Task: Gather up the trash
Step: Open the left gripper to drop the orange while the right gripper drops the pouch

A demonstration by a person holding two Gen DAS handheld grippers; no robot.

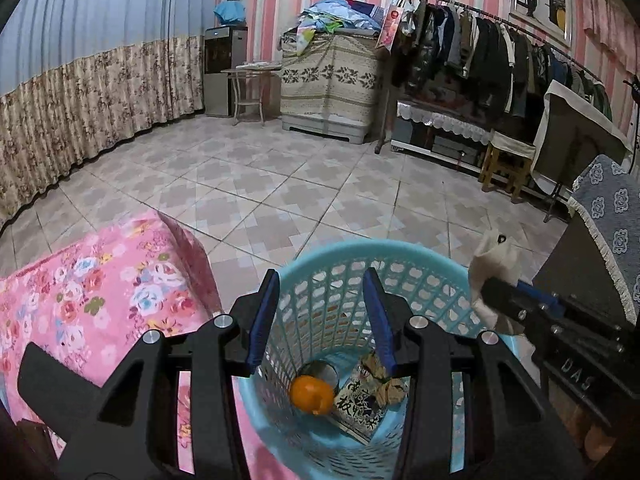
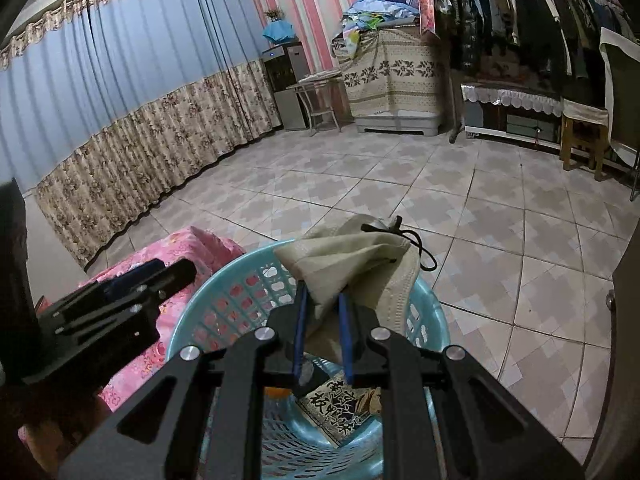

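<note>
Turquoise basket (image 1: pixel 420 264), pink floral cloth (image 1: pixel 92 284)

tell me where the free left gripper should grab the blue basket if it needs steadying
Take the near rim of the blue lattice basket, coming from above with one finger inside and one outside the wall. The basket stands upright and open-topped, its thin rim bare there, while the right gripper holds a beige drawstring pouch over the far side. The left gripper already hangs empty above it.

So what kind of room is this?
Probably a bedroom in someone's home. There's a long clothes rack full of hanging coats, a pile of folded bedding on a covered chest, and a pink flowery bedspread beside the blue trash basket.
</note>
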